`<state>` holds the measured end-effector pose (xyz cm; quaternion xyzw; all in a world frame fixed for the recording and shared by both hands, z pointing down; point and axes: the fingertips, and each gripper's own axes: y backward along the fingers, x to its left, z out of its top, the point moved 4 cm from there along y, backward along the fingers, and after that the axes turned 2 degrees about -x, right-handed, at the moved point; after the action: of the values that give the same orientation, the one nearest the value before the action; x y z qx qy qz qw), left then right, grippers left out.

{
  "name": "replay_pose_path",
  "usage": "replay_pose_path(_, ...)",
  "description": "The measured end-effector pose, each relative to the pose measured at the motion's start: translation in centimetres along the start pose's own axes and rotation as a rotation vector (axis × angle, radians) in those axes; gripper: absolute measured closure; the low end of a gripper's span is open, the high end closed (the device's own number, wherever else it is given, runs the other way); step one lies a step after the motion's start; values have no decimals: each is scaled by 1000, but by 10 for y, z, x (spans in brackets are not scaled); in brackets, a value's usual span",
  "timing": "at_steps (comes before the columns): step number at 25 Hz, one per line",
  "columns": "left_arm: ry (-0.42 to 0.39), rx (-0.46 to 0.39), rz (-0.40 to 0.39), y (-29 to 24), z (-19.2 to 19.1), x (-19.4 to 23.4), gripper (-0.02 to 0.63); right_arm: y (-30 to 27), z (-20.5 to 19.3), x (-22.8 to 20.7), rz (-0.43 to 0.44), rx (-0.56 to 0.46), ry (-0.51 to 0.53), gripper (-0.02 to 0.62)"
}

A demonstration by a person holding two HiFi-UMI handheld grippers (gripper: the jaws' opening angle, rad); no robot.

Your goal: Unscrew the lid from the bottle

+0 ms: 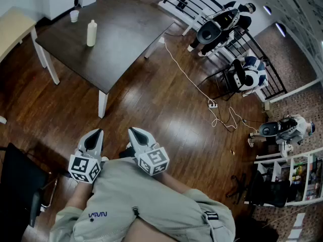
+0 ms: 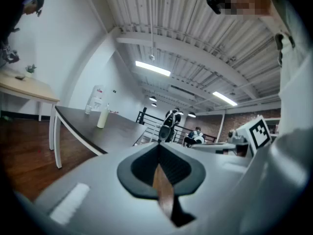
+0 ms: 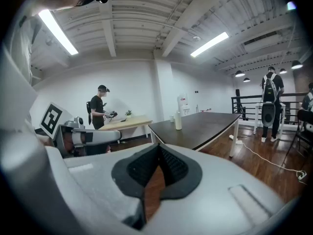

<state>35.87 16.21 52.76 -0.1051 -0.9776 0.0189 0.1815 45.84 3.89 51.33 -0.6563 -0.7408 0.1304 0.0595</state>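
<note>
While the person stands on the brown wooden floor (image 1: pixel 151 102), both claws are held low in front of the body, side by side. The left gripper (image 1: pixel 96 133) has its two jaws pressed together, and nothing is between them. The right gripper (image 1: pixel 135 131) is pressed together too, and it holds nothing. Both point toward the dark table (image 1: pixel 126 44).

The bottle (image 1: pixel 91 33) is well away from both claws. It stands upright on the dark table, near the far left part of the top. It is pale, and its lid is on. A small white cup (image 1: pixel 74 16) stands on the same table, near the bottle and closer to the corner. A light wooden table (image 1: pixel 12 26) is next to the dark one. A white cable (image 1: pixel 186 77) lies on the floor to the right of the dark table.
</note>
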Motion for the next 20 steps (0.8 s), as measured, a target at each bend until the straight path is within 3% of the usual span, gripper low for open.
replay_pose_path(10, 15, -22, 152, 19, 4, 37, 601, -50, 1, 20, 145, 26, 22, 597)
replay_pose_path(20, 16, -7, 336, 13, 34, 128, 601, -169, 22, 30, 278, 17, 0, 597)
